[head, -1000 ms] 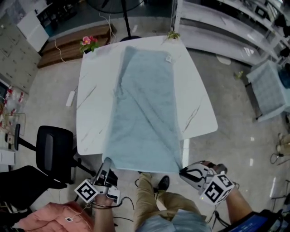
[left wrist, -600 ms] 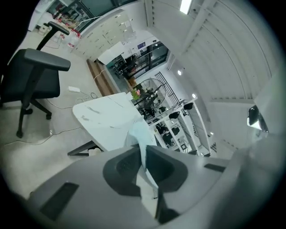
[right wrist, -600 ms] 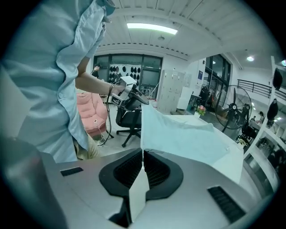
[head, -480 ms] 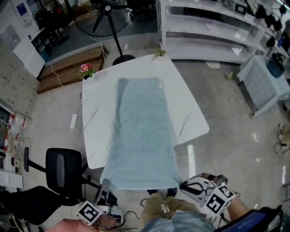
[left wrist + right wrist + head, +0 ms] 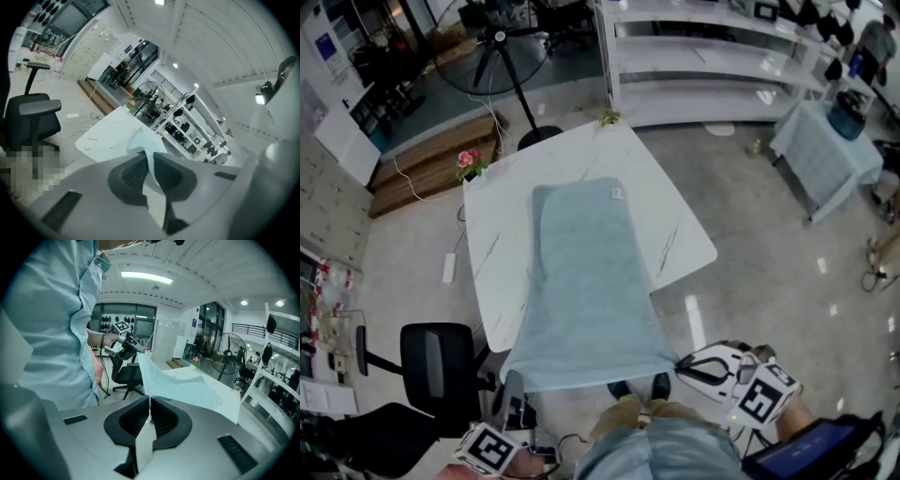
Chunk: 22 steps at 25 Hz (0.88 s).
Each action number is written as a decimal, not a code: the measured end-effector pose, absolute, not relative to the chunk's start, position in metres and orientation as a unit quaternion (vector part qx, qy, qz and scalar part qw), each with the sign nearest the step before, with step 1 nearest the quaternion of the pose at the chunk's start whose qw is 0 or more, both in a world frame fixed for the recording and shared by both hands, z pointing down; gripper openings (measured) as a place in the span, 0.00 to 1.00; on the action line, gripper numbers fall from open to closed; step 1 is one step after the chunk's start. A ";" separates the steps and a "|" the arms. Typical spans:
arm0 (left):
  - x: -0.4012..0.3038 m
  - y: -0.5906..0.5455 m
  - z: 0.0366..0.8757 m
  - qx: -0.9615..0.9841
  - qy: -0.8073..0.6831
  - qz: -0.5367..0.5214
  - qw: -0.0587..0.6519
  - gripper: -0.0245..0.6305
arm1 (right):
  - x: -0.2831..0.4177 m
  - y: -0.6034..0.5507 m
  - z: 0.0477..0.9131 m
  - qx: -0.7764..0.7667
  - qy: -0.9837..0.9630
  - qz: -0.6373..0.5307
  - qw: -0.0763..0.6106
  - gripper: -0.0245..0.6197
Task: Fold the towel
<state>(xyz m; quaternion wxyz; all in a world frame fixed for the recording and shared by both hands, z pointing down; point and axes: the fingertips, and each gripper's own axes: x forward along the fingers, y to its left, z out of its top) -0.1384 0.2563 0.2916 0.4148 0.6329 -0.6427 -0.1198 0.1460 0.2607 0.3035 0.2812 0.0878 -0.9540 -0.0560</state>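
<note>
A long pale blue towel [image 5: 586, 281] lies lengthwise on the white table [image 5: 497, 244], and its near end is lifted off the table toward me. My left gripper [image 5: 512, 382] is shut on the towel's near left corner [image 5: 149, 157], seen pinched between its dark pads. My right gripper [image 5: 680, 360] is shut on the near right corner [image 5: 149, 404]. The near edge hangs stretched between the two grippers. In the right gripper view the towel [image 5: 187, 387] runs away to the table, and the left gripper [image 5: 124, 341] holds the other corner. The towel's far end with a small label [image 5: 617, 194] rests flat.
A black office chair [image 5: 436, 361] stands left of the table's near end. A flower pot [image 5: 469, 161] sits at the table's far left corner and a standing fan [image 5: 502, 47] behind it. White shelving [image 5: 722, 56] and a cloth-covered stand [image 5: 820, 150] lie to the right.
Both grippers have risen with the towel's near corners. The near end, which hung over the table's edge, is now lifted, and the towel's diagonal crease has pulled out flat.
</note>
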 end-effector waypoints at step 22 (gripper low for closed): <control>-0.153 0.034 0.226 0.697 -0.614 -0.128 0.348 0.08 | 0.134 0.042 0.247 0.349 -0.915 -0.035 0.200 0.08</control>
